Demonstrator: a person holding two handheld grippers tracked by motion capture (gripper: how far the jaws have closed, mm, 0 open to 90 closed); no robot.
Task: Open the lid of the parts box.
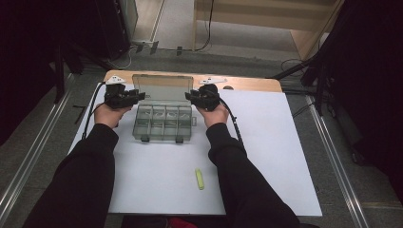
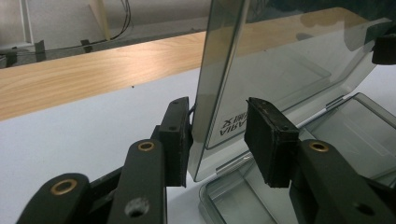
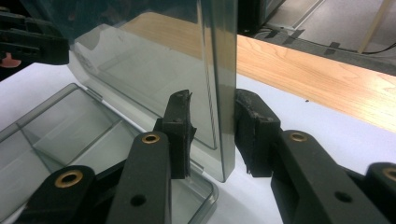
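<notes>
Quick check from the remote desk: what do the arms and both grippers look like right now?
Both arms wear black long sleeves. The left gripper and right gripper are black, each with a whitish three-cornered plate on top and a trailing black cable. Their jaw links carry brass-coloured pivot rings and black rectangular pads.

Compartment box (image 1: 163, 122) mid-table (image 1: 266, 156), lid (image 1: 163, 88) upright behind, marker (image 1: 199, 178) nearer, grippers flanking lid.
</notes>
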